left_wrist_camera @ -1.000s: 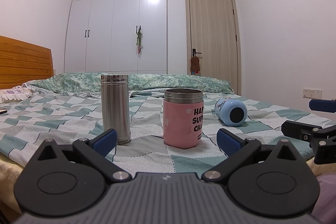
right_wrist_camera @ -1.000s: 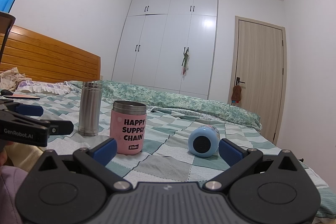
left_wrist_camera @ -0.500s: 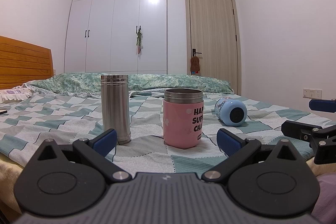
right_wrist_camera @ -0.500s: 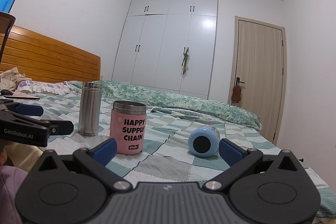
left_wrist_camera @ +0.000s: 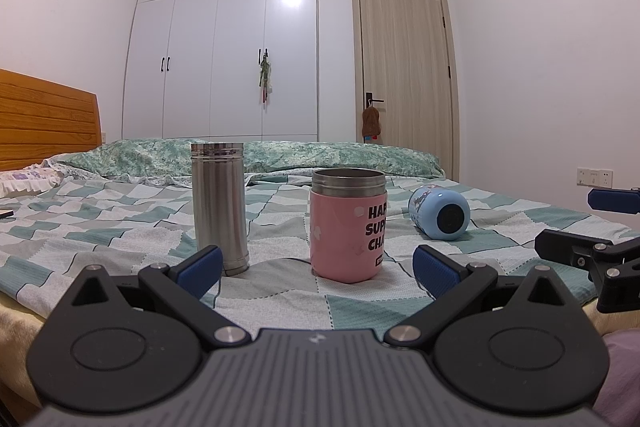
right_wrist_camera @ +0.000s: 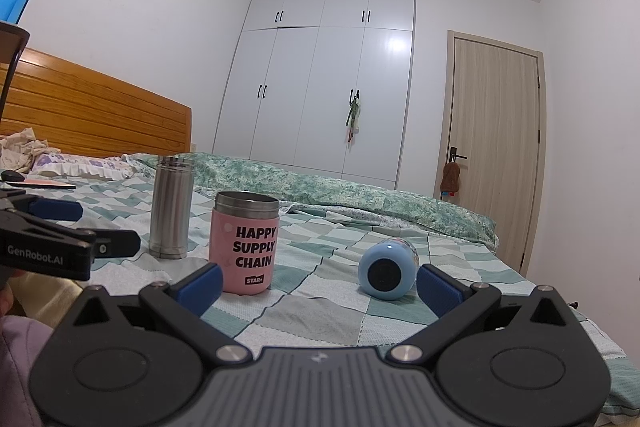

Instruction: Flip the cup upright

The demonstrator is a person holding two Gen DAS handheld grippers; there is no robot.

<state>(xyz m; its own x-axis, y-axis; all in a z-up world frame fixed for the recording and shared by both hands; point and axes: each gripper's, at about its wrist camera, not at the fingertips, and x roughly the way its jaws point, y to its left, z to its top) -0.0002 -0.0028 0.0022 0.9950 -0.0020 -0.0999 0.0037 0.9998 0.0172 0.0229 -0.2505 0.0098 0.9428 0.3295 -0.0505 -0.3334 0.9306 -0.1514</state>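
Observation:
A light blue cup (left_wrist_camera: 440, 217) lies on its side on the checked bedspread, its round base facing me; it also shows in the right wrist view (right_wrist_camera: 387, 270). A pink cup (left_wrist_camera: 347, 225) marked HAPPY SUPPLY CHAIN stands upright left of it, seen too in the right wrist view (right_wrist_camera: 246, 242). A steel flask (left_wrist_camera: 219, 205) stands upright further left, also in the right wrist view (right_wrist_camera: 170, 206). My left gripper (left_wrist_camera: 318, 269) is open and empty, just short of the pink cup. My right gripper (right_wrist_camera: 319, 283) is open and empty, its right finger near the blue cup.
The bed (left_wrist_camera: 120, 227) has a wooden headboard (right_wrist_camera: 96, 115) at left and a rolled green quilt (left_wrist_camera: 320, 157) at the back. White wardrobes (left_wrist_camera: 224, 55) and a door (left_wrist_camera: 404, 79) stand behind. Each gripper shows at the edge of the other's view.

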